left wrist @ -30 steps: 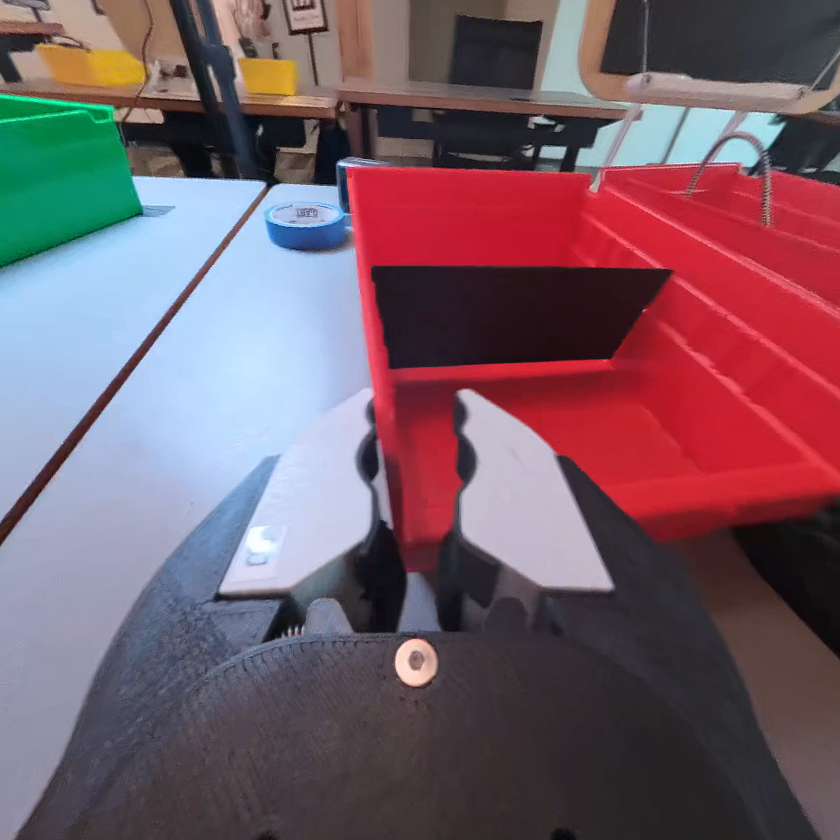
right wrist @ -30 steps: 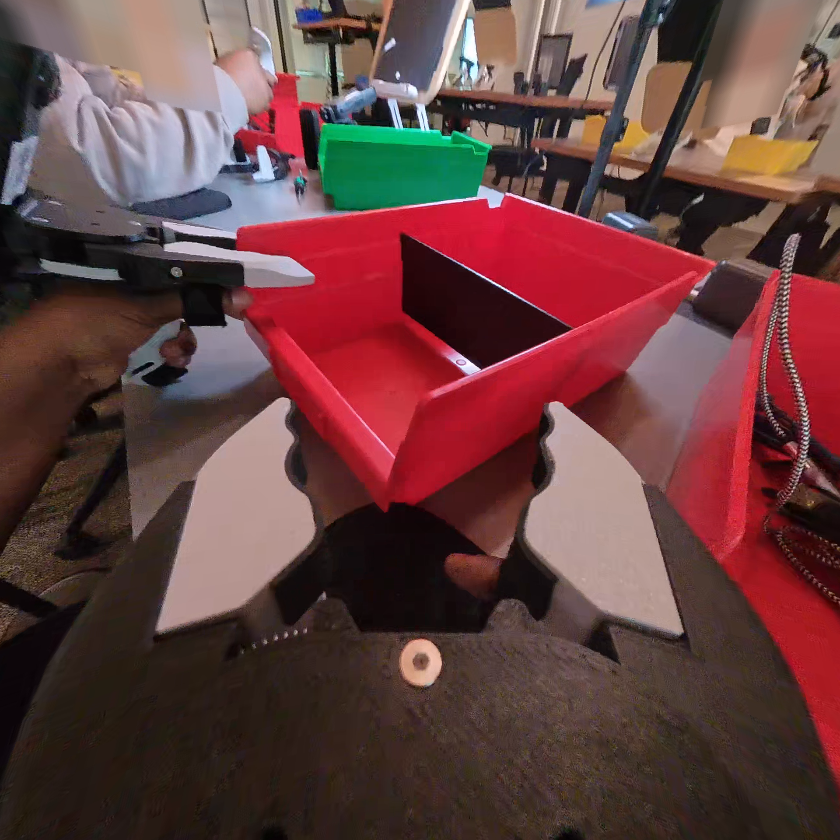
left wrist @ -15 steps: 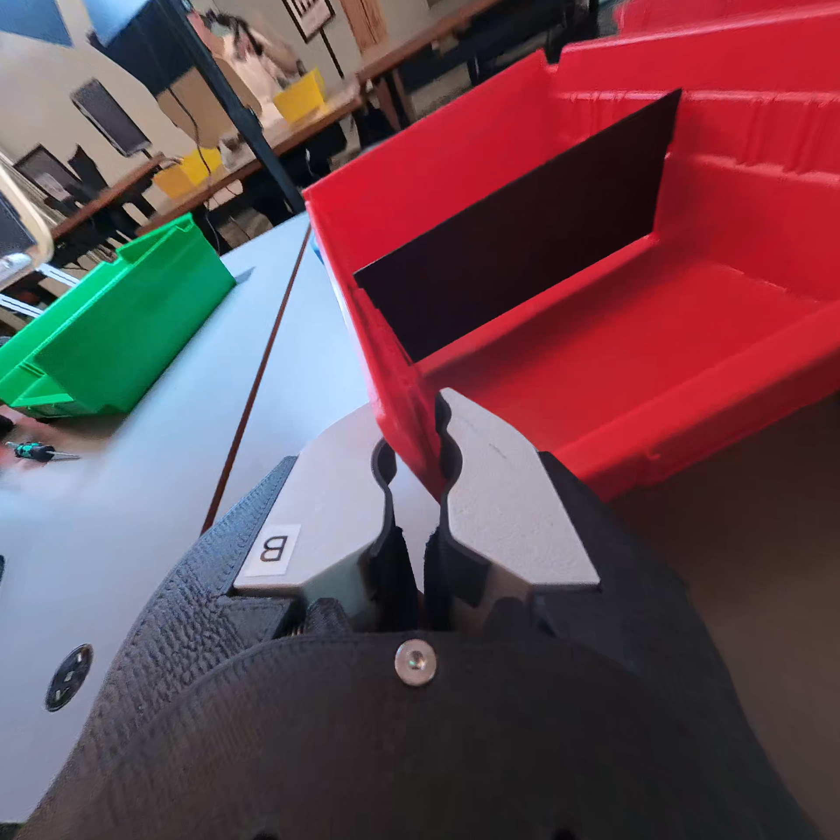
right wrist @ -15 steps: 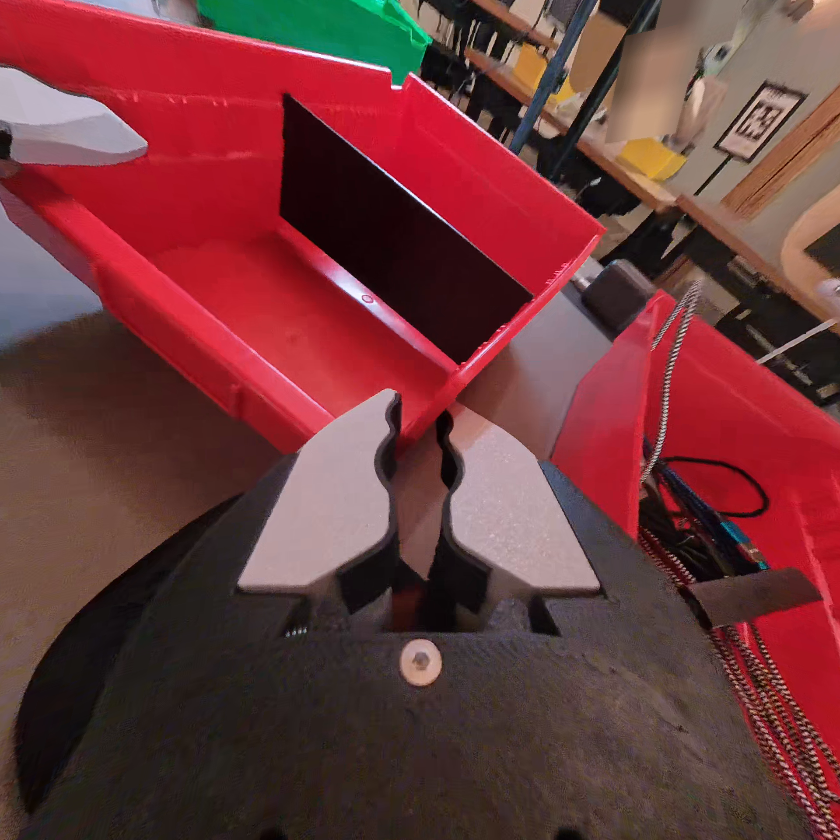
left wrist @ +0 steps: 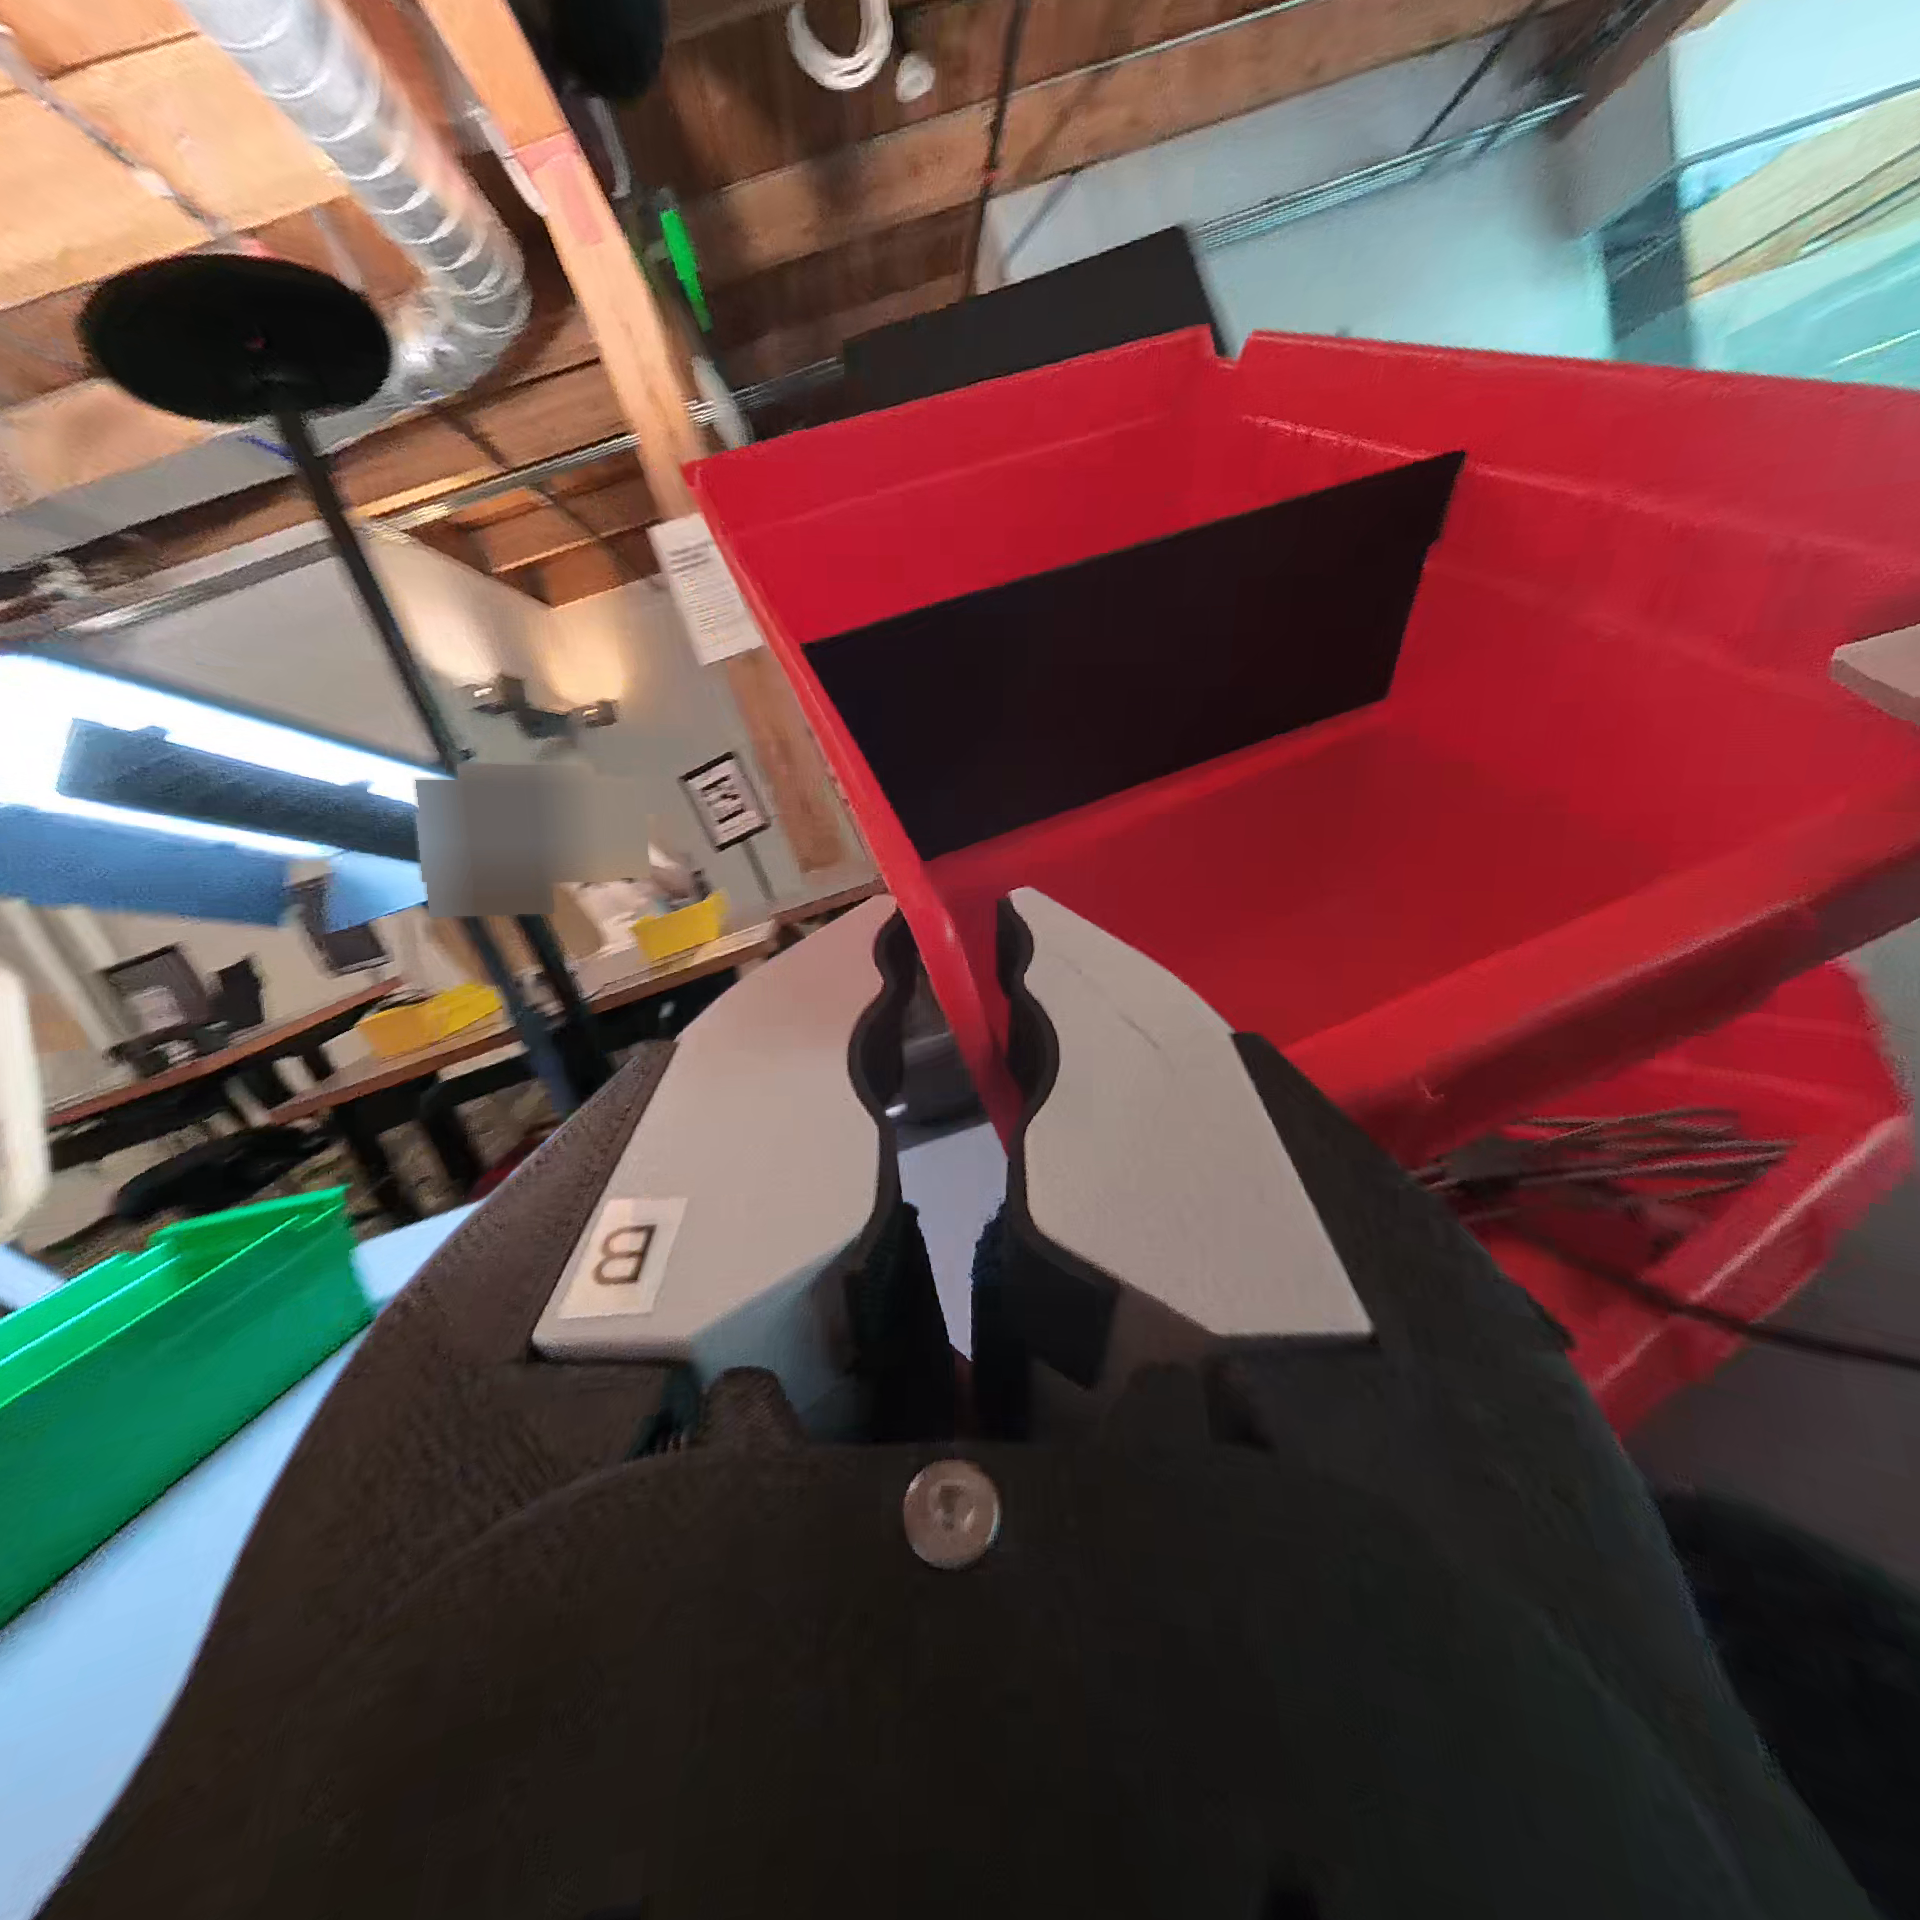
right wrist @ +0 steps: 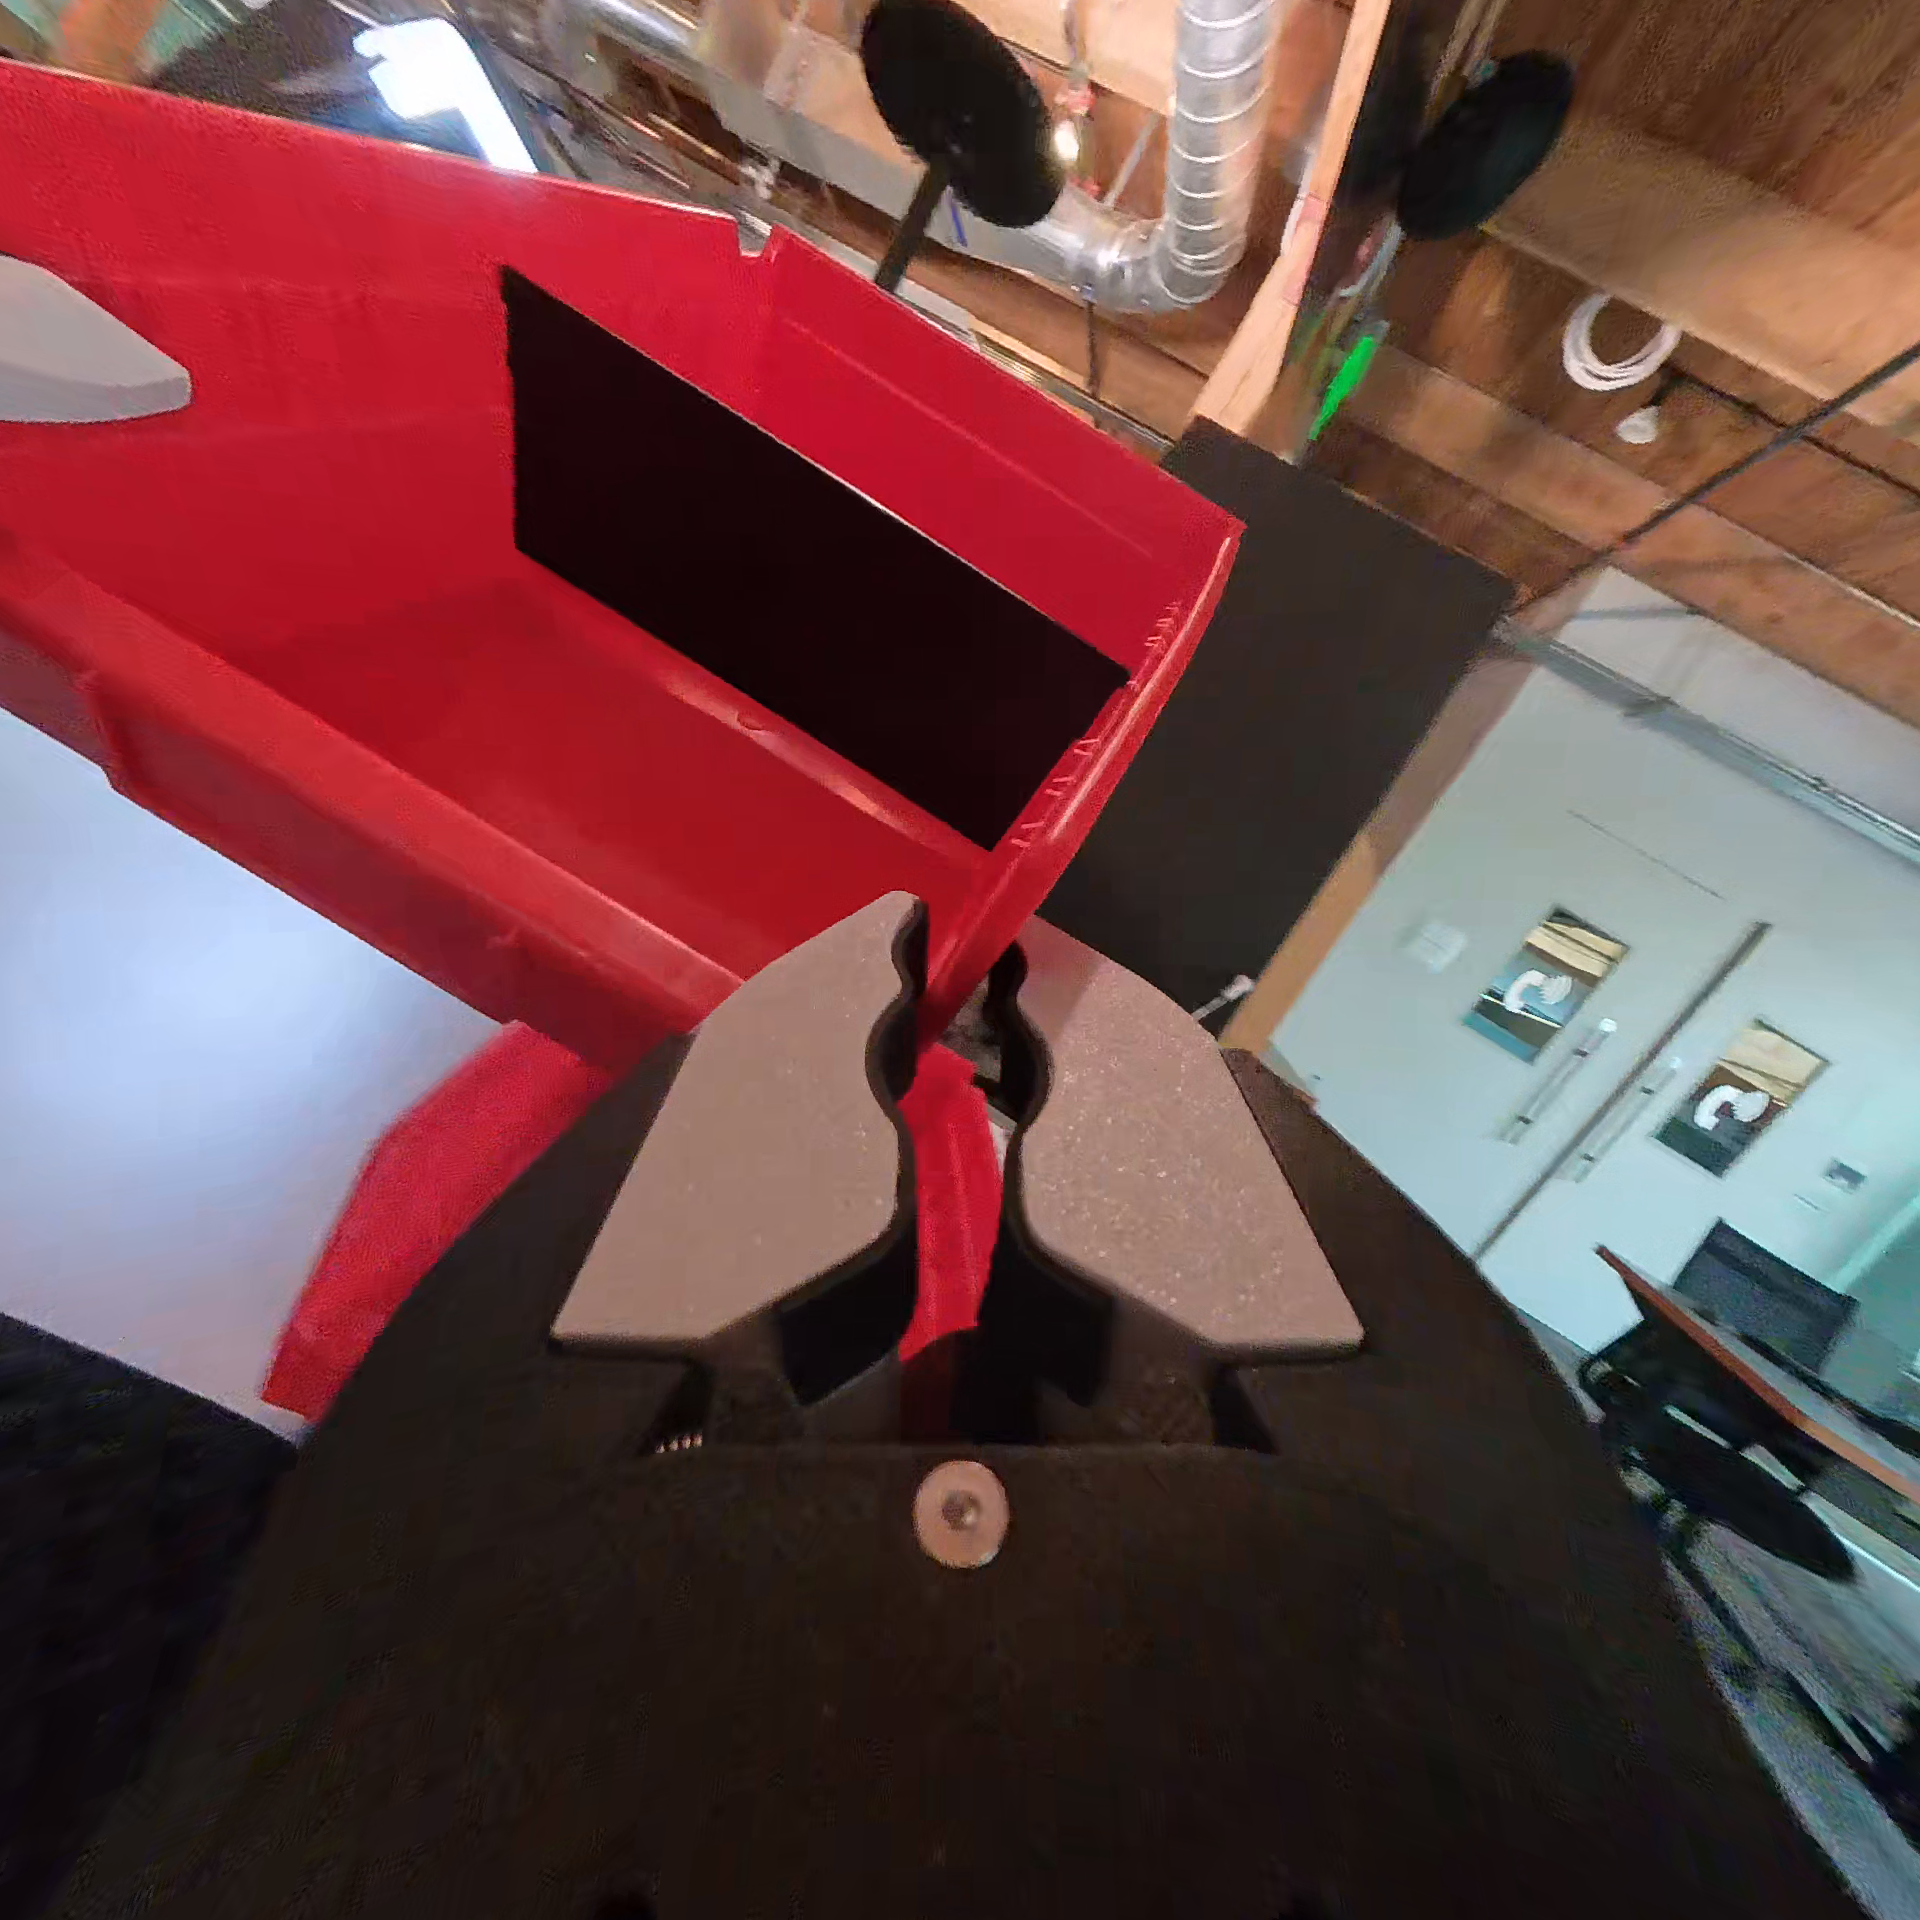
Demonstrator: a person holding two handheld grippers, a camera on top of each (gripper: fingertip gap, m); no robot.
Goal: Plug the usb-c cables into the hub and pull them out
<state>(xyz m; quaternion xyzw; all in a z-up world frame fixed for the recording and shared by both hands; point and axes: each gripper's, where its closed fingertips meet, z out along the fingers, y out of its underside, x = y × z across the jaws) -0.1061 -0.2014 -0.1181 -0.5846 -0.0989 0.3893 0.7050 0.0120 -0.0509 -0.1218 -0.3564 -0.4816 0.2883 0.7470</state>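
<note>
Since half a second ago both cameras have swung upward: the red bin (left wrist: 1558,831) now fills the views against wooden ceiling beams and a silver duct (right wrist: 1195,156) instead of the counter, so it has been lifted and tipped.

The left claw (left wrist: 951,997) is clamped on the bin's thin left side wall, and the right claw (right wrist: 961,997) is pinched on the opposite side wall; the left claw's pale fingertip (right wrist: 83,358) also shows at the far edge in the right wrist view.

Braided cables (left wrist: 1600,1153) lie in a second red bin (left wrist: 1714,1226) below and right of the raised one, well apart from both claws; no hub can be made out.

The raised bin is smooth, glossy plastic with a flat black divider (left wrist: 1122,665) across its inside. A green bin (left wrist: 156,1340) sits on the pale counter (left wrist: 94,1683) at left.
</note>
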